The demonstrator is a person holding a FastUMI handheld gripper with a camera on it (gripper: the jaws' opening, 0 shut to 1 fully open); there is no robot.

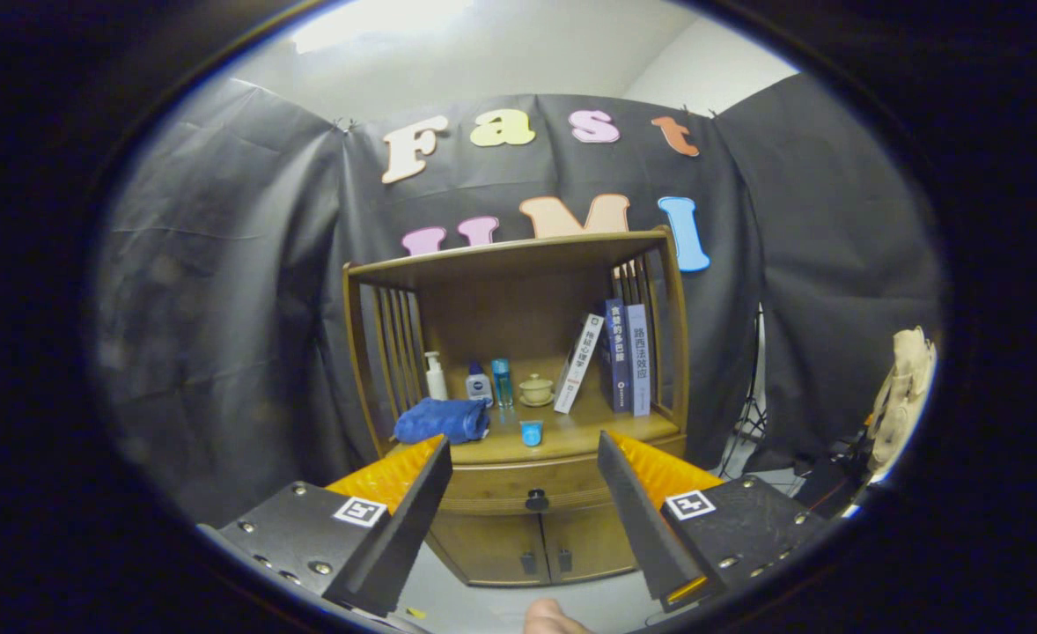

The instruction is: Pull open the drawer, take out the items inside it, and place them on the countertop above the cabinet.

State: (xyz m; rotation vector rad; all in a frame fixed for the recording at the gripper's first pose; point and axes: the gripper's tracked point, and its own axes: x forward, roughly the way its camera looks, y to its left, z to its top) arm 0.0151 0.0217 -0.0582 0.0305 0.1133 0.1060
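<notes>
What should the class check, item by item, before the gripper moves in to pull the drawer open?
1. Drawer shut, front facing the gripper: ok.
2. Knob in sight between the fingers, nothing in front of it: ok.
3. Gripper open wide enough to pass round the knob: ok.
4. Gripper touching the knob: not ok, it hangs well short of the cabinet.
5. Free room on the countertop beside the blue towel and small blue cup: ok.
6. What lies inside the drawer: cannot tell.
</notes>
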